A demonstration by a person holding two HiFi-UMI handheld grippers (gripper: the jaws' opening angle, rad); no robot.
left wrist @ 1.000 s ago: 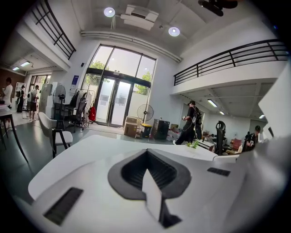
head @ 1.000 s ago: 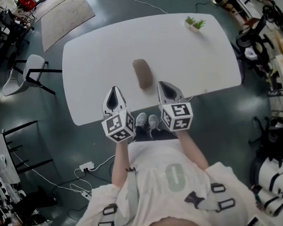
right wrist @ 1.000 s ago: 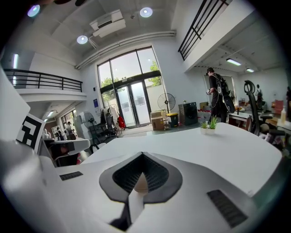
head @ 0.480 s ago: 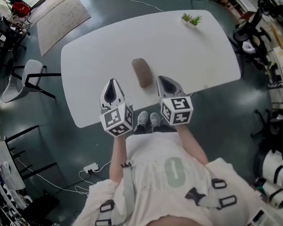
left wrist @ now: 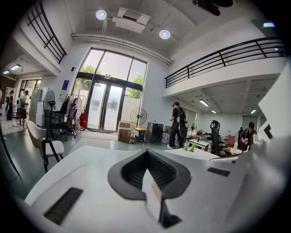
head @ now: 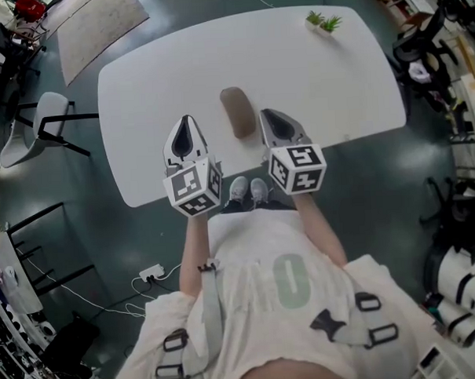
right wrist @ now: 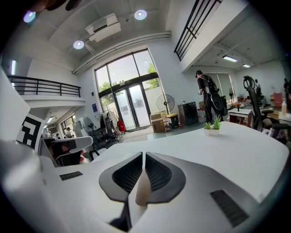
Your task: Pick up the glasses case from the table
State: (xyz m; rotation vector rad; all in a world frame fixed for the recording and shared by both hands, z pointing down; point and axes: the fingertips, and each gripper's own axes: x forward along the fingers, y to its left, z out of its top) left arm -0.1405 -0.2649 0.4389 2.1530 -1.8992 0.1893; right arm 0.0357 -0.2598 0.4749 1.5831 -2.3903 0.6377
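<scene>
The brown oblong glasses case (head: 238,112) lies on the white table (head: 154,78), near its front edge. In the head view my left gripper (head: 186,119) hovers just left of the case and my right gripper (head: 265,113) just right of it, so the case sits between them, untouched. Both grippers are shut and hold nothing. The left gripper view shows its jaws (left wrist: 146,154) closed together over the tabletop. The right gripper view shows its jaws (right wrist: 142,154) closed the same way. Neither gripper view shows the case.
A small potted plant (head: 322,21) stands at the table's far right corner, and shows too in the right gripper view (right wrist: 212,124). A white chair (head: 31,131) stands left of the table, office chairs (head: 420,43) to the right. My shoes (head: 248,192) show at the table's front edge.
Both grippers have moved forward over the table's front edge, their tips now level with the case's near end. The case has not moved.
</scene>
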